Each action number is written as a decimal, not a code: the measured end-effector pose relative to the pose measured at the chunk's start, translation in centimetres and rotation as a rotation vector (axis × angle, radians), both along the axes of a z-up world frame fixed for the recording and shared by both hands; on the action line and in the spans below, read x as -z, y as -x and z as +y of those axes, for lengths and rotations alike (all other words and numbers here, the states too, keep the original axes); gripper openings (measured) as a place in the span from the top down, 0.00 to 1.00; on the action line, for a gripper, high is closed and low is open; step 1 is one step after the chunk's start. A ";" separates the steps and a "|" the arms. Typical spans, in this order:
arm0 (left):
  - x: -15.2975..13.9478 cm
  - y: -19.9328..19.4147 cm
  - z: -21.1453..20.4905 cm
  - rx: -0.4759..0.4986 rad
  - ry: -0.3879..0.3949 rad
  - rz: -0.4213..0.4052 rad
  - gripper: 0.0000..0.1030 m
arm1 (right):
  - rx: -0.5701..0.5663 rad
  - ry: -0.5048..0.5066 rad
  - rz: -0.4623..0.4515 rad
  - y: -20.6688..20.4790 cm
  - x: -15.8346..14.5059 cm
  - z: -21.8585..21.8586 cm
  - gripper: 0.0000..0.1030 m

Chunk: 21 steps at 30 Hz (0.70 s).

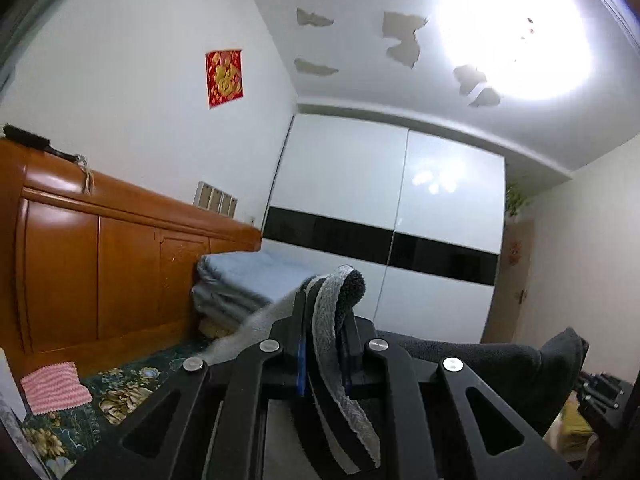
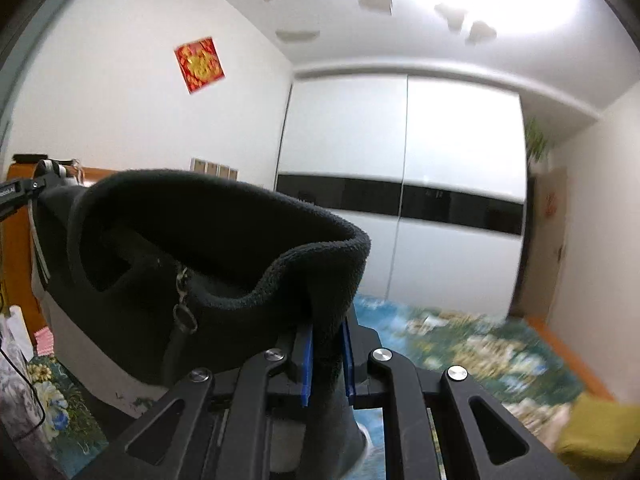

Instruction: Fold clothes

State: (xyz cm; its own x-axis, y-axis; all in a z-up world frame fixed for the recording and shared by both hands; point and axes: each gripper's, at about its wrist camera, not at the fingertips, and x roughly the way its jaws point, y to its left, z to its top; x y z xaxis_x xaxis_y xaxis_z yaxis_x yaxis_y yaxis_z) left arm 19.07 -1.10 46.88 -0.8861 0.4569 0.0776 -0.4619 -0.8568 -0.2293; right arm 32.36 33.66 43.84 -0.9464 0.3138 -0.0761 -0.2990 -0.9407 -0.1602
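A dark fleece jacket (image 2: pixel 224 240) with a grey lower part and a zipper (image 2: pixel 182 304) hangs in the air between both grippers. My left gripper (image 1: pixel 325 332) is shut on its edge, where a grey knit band and dark fleece (image 1: pixel 340 296) stick up between the fingers. The jacket stretches off to the right in the left wrist view (image 1: pixel 500 364). My right gripper (image 2: pixel 327 348) is shut on the dark collar edge. The left gripper shows at the far left of the right wrist view (image 2: pixel 24 192).
A floral bedspread (image 1: pixel 116 392) covers the bed below, with a wooden headboard (image 1: pixel 100 256) at left. A pink striped cloth (image 1: pixel 54 386) and folded blue-grey bedding (image 1: pixel 236 284) lie on it. A yellow-green item (image 2: pixel 596 436) lies at right. A white wardrobe (image 2: pixel 404 184) stands behind.
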 end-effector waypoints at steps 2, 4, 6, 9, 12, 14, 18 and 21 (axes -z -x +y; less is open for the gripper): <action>-0.8 -1.7 -0.5 0.011 -0.007 0.001 0.87 | 0.007 -0.052 0.023 -2.8 -1.3 -1.2 0.87; -1.8 -2.6 -0.6 0.028 -0.004 -0.015 0.87 | 0.013 -0.093 0.044 -4.9 -2.7 -2.2 0.87; -2.7 -3.5 -0.5 0.040 0.005 -0.029 0.87 | 0.017 -0.114 0.059 -6.3 -4.3 -2.6 0.87; -2.5 -2.8 1.6 0.008 0.088 -0.052 0.87 | 0.018 -0.123 0.040 -6.2 -5.6 -1.9 0.88; 1.5 1.5 4.8 0.017 0.158 -0.184 0.87 | 0.026 -0.092 -0.052 -3.8 -4.1 -0.2 0.88; 4.6 4.7 6.9 0.027 0.200 -0.284 0.87 | 0.053 -0.050 -0.128 -0.8 -0.8 1.7 0.88; 16.4 13.6 11.2 0.054 0.285 -0.548 0.87 | 0.099 0.079 -0.292 5.6 7.4 6.5 0.92; 25.5 19.2 13.1 0.041 0.338 -0.734 0.87 | 0.065 0.189 -0.418 8.5 14.1 9.6 0.94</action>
State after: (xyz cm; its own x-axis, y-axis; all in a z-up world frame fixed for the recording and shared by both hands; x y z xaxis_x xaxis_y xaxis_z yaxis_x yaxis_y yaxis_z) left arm -0.14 12.02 21.41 -0.6395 0.3850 -0.6654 -0.3271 -0.9196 -0.2176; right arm 23.87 43.29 29.75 -0.8011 0.3153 -0.5087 -0.3045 -0.9465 -0.1071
